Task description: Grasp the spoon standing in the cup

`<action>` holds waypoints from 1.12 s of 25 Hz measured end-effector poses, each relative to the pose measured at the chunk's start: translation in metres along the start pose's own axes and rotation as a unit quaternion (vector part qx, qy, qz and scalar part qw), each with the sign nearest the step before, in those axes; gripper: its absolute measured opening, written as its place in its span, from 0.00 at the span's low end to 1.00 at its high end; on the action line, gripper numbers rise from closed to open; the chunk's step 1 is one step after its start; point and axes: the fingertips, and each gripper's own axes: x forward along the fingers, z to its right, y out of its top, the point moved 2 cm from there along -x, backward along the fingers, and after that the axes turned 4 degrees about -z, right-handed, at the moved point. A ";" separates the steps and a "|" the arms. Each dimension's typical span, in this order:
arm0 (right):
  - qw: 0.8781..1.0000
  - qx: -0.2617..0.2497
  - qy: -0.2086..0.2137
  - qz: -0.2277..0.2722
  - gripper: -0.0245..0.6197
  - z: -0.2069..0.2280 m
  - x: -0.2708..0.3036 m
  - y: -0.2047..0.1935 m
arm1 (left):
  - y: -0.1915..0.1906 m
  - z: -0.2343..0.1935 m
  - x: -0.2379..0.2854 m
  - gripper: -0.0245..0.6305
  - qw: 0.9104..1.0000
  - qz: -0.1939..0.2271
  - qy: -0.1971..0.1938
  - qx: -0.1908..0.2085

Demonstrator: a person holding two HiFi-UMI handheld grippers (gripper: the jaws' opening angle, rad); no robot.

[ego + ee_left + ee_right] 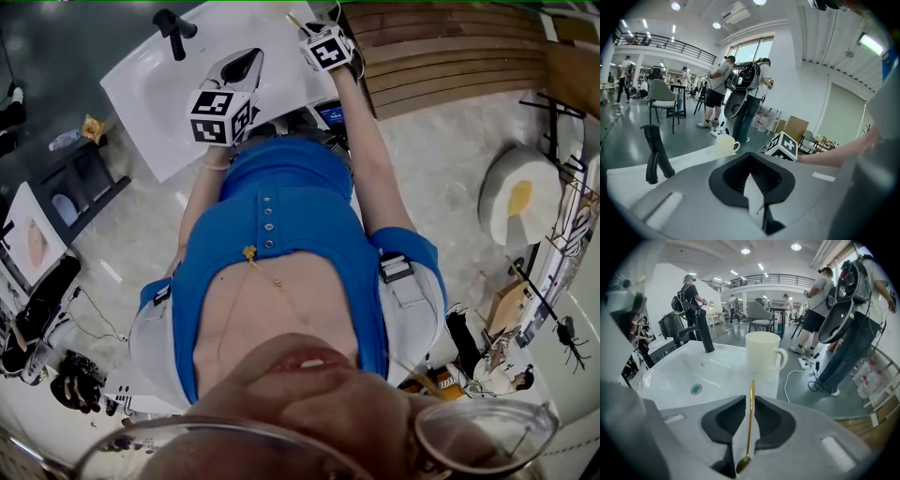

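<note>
A thin gold spoon (749, 420) lies lengthwise between the jaws of my right gripper (750, 401), bowl end towards the camera, handle tip pointing at the cup. The gripper is shut on it. The cup is a cream mug (762, 356) standing just beyond the jaws on the rim of the white sink (675, 376); nothing stands in it. My left gripper (751, 160) is shut with nothing in it, above the sink's near edge. From there the mug (726, 143) shows farther off, with the right gripper's marker cube (783, 145) beside it. In the head view both grippers (239, 70) (328, 45) hover over the sink.
A black tap (701, 329) rises at the sink's far side, also seen as the black tap (656, 154) on the left. The drain (696, 389) sits mid-basin. People with backpacks (853, 310) stand close behind the sink; cables (806, 366) lie on the floor, chairs and tables stand farther back.
</note>
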 end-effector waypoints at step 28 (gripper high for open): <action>0.996 -0.043 0.056 0.058 0.04 -0.040 -0.073 0.016 | -0.014 0.022 0.018 0.03 0.999 -0.025 0.009 0.026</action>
